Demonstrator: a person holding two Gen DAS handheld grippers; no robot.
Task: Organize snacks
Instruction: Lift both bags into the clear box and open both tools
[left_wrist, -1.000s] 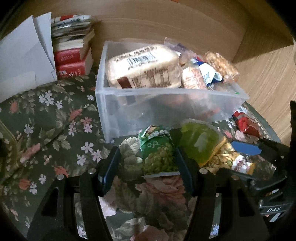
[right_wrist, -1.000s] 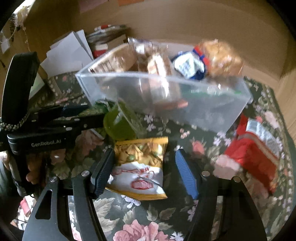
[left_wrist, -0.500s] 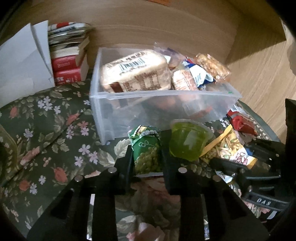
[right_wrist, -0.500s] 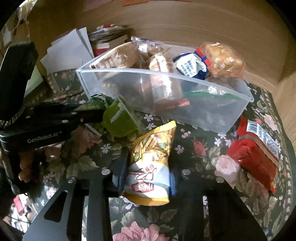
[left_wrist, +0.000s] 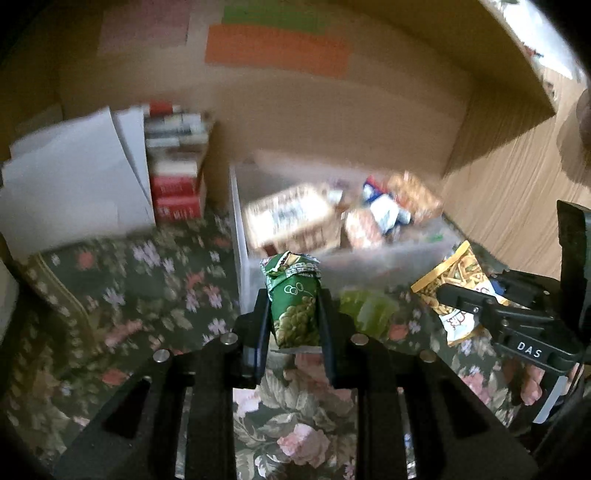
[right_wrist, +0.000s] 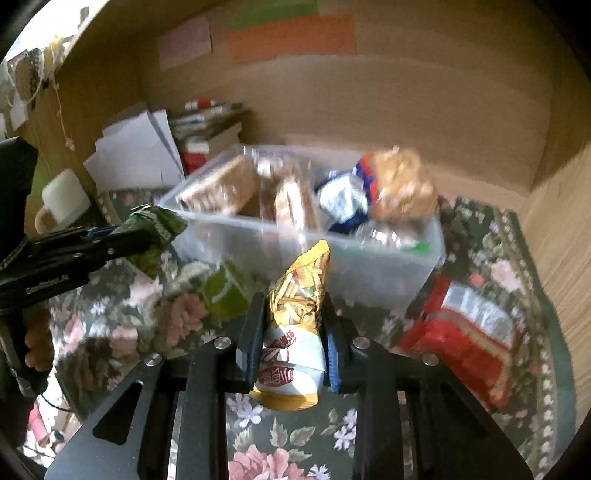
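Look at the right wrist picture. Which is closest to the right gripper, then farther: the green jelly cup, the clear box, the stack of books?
From the right gripper, which is shut on the yellow snack bag:
1. green jelly cup, just to its left on the cloth.
2. clear box, behind the cup.
3. stack of books, far back by the wall.

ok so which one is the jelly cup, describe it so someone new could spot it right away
Start at the clear plastic bin of snacks on the floral cloth. On the cloth just in front of the bin's near wall sits the jelly cup. It is the only translucent lime-green thing there; the red packet lies off to the bin's other end.
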